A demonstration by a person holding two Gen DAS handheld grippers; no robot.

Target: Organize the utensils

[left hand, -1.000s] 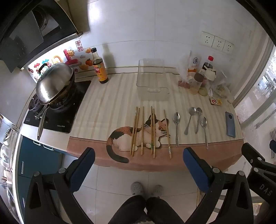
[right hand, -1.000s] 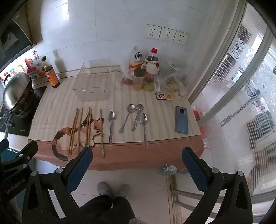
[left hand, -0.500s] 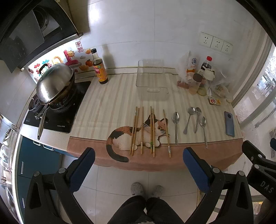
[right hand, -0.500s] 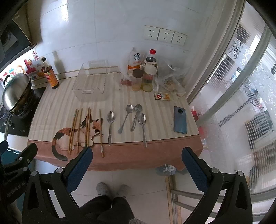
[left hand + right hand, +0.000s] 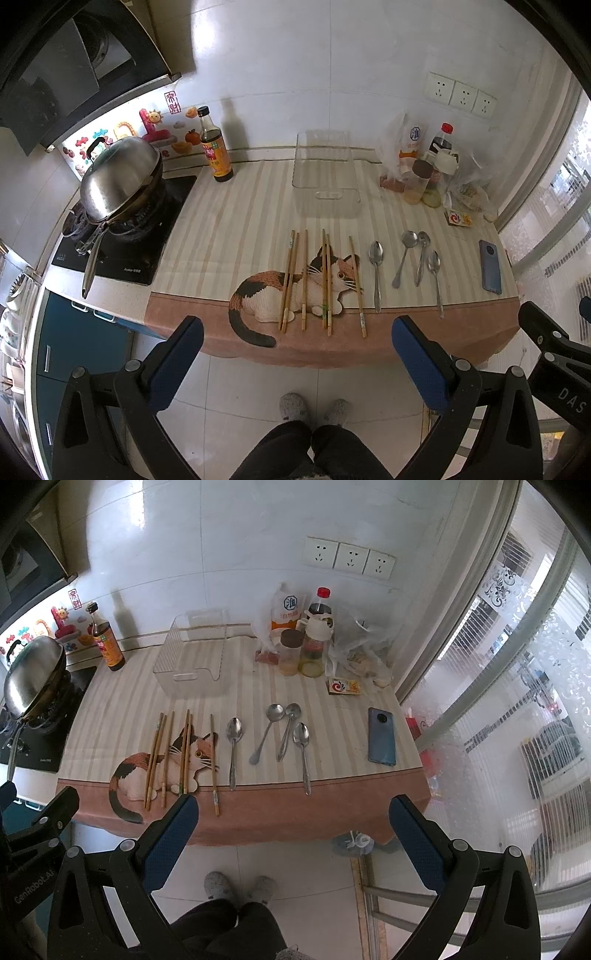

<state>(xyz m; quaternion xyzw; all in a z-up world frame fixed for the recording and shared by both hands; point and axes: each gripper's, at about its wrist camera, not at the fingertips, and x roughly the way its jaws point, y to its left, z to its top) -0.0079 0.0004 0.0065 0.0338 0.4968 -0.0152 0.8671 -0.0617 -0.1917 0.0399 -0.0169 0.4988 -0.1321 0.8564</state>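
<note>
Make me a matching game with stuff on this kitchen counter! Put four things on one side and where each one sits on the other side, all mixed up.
Things:
1. chopsticks
2. blue phone
3. soy sauce bottle
4. clear plastic bin

Places:
A. at the counter's right end, past the spoons
B. at the back, standing next to the stove
C. lying across the cat picture
D. at the back, behind the chopsticks

Pairs: 1-C, 2-A, 3-B, 4-D
</note>
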